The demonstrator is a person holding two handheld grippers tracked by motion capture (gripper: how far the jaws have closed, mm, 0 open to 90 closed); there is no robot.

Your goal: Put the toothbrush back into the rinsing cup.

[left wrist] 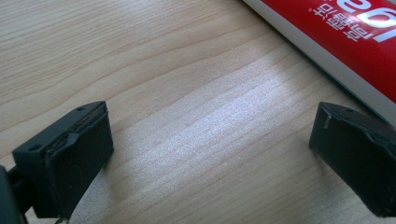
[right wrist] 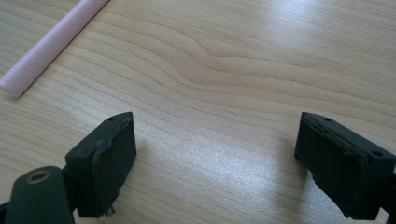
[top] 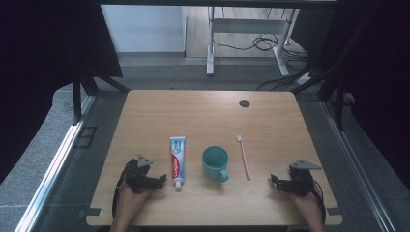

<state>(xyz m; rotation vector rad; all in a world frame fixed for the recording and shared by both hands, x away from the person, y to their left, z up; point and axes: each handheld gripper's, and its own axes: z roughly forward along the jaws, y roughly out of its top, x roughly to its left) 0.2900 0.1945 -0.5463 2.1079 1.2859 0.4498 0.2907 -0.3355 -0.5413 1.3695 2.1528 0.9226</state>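
Here, in the high view, a toothpaste tube (top: 177, 161), a teal mug (top: 215, 164) and a pink toothbrush (top: 243, 157) lie in a row at mid-frame on the wooden surface (top: 208, 116), spaced apart, likely so each can be picked up singly. The left gripper (top: 157, 181), lower left, rests low just beside the tube's cap end, jaws wide apart and holding nothing; its own view has the tube (left wrist: 345, 42) at upper right, suggesting a reach for it. The right gripper (top: 275, 182), lower right, sits near the toothbrush's handle end, jaws likewise apart and empty, the handle (right wrist: 51, 44) at upper left of its own view.
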